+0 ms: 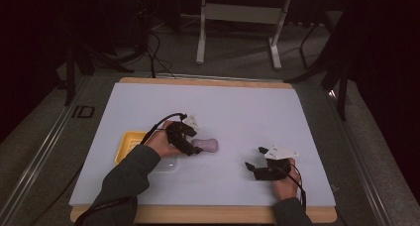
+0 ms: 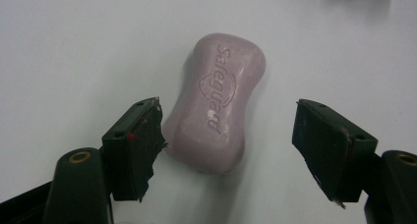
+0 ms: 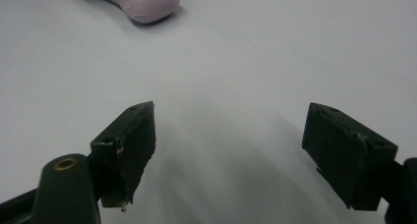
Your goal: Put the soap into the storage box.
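A pale purple bar of soap (image 2: 216,103) with a stamped brand name lies flat on the white table top (image 1: 233,107). It sits a little left of the table's middle (image 1: 208,145). My left gripper (image 1: 190,142) is over its near end, open, with the soap's lower half between the jaws (image 2: 228,118). The left pad is right beside the soap's edge and the right pad stands well off it. My right gripper (image 1: 253,164) rests low at the front right, open with bare table between its jaws (image 3: 228,121). One end of the soap (image 3: 142,3) lies far ahead of it.
A yellow tray (image 1: 126,144) sits at the table's left, just behind my left forearm. A clear plastic piece (image 1: 166,165) lies beside it. The wooden table edge (image 1: 208,213) runs along the front. Desk legs and cables stand on the floor beyond.
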`<state>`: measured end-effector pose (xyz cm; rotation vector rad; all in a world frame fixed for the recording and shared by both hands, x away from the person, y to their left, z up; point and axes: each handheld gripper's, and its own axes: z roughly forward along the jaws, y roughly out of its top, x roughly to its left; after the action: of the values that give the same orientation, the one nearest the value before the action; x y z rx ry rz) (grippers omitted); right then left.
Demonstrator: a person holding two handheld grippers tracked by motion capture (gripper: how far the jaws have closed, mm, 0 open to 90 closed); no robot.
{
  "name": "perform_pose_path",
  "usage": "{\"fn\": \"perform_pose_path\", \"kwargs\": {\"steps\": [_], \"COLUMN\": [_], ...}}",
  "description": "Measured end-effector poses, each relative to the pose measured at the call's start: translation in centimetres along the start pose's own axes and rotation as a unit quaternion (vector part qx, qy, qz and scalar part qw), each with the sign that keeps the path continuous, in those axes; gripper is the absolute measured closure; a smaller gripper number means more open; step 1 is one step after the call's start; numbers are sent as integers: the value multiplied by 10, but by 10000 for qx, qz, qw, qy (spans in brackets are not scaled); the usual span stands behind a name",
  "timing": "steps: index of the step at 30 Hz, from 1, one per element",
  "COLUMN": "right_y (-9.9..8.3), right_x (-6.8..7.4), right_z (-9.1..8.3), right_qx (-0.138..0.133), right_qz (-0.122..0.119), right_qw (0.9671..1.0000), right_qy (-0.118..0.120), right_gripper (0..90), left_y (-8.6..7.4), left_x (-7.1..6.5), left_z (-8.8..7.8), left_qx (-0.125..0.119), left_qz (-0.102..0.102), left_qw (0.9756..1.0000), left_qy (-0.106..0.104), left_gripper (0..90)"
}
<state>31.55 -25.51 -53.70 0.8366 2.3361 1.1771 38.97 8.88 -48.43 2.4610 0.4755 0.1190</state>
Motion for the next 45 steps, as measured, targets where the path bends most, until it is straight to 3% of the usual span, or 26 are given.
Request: {"fn": "perform_pose_path", "kwargs": {"steps": [12,16,34,45], "right_y": [0,0,0,0], "right_x": [0,0,0,1], "right_z": [0,0,0,1], "right_qx": [7,21,32,36], "right_qz": [-9,-7,-16,-41], "right_qw": [10000,10000,10000,10000], "right_qy": [12,17,36,38], "right_gripper": [200,200,200,200], "left_y": [7,11,18,22], "left_x": [2,3,8,8], "left_z": [8,12,35,43], "left_qx": [60,185,416,658], "left_qz": [-26,-15,6,187], "left_qw": [10000,9998,9990,9976], "left_qy": [-5,28,-143,-91], "left_gripper": [234,231,251,255]}}
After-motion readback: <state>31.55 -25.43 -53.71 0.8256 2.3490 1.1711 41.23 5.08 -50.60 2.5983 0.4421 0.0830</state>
